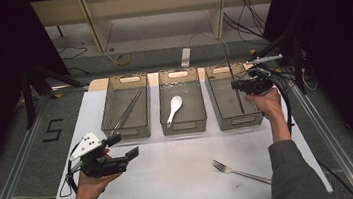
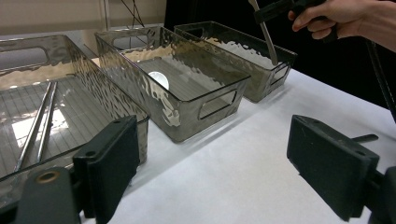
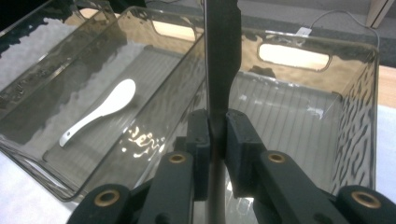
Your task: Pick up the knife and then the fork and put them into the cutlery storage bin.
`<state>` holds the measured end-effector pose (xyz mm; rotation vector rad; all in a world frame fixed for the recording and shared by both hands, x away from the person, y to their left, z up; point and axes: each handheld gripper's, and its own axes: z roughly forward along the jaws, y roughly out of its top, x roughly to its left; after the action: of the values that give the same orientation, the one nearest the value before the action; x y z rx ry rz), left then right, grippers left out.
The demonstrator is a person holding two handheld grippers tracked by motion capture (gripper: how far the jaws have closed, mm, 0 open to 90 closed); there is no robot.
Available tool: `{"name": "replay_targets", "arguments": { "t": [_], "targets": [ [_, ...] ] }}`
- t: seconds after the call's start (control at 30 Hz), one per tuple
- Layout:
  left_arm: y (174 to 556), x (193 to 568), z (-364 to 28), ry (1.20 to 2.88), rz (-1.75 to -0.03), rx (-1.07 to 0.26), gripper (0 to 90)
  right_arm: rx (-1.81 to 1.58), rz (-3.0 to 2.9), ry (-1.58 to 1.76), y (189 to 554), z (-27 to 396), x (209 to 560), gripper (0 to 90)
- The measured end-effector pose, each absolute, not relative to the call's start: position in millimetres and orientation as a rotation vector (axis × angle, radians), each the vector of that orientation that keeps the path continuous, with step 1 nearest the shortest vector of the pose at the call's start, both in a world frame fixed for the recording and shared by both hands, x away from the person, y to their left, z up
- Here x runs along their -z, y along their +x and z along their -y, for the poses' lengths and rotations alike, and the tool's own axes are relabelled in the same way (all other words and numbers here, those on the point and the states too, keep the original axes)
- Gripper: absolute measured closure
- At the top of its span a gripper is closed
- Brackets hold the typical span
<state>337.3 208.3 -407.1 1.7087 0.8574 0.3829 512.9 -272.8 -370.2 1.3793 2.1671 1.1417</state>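
My right tongs (image 3: 217,140) are clamped on a table knife (image 3: 222,56), the pads pressing its flat metal from both sides so that it stands up between them. In the high view these tongs (image 1: 243,86) hang over the right-hand bin (image 1: 254,116), and the knife (image 1: 237,92) shows as a thin dark line running down into that bin, its lower end near the bin floor. From the left tongs' camera the same knife (image 2: 267,35) slants down past the rim of the farthest bin (image 2: 280,53), with my right hand (image 2: 345,16) above it.

My left tongs (image 2: 224,172) are wide open with nothing between the pads, held low over the white desk (image 1: 173,175) near its front left edge. In the high view they (image 1: 122,147) point toward the row of bins, with my left hand (image 1: 95,176) wrapped round the body.

Three smoky see-through bins stand side by side at the far edge of the desk. The left bin (image 1: 112,124) holds a pair of long metal chopsticks (image 1: 126,111) lying at a slant. The middle bin (image 1: 167,128) holds a white spoon (image 1: 174,108), bowl toward the far end. A fork (image 1: 238,172) lies on the bare desk near the front right, well apart from the bins, close to my right sleeve (image 1: 291,177).
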Motion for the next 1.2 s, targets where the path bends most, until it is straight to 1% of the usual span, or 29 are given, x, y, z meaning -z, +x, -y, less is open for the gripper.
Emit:
{"name": "replay_targets", "arguments": {
  "t": [0.7,1.2],
  "targets": [
    [337.7,407.4,-208.5,1.708,-0.86,-0.383,16.5,-1.024,-2.173,1.41,514.3,276.2,388.3,81.4],
    [338.1,407.4,-208.4,1.708,-0.86,-0.381,16.5,-1.019,-2.208,1.455,515.4,269.6,402.2,81.2]
  ]
}}
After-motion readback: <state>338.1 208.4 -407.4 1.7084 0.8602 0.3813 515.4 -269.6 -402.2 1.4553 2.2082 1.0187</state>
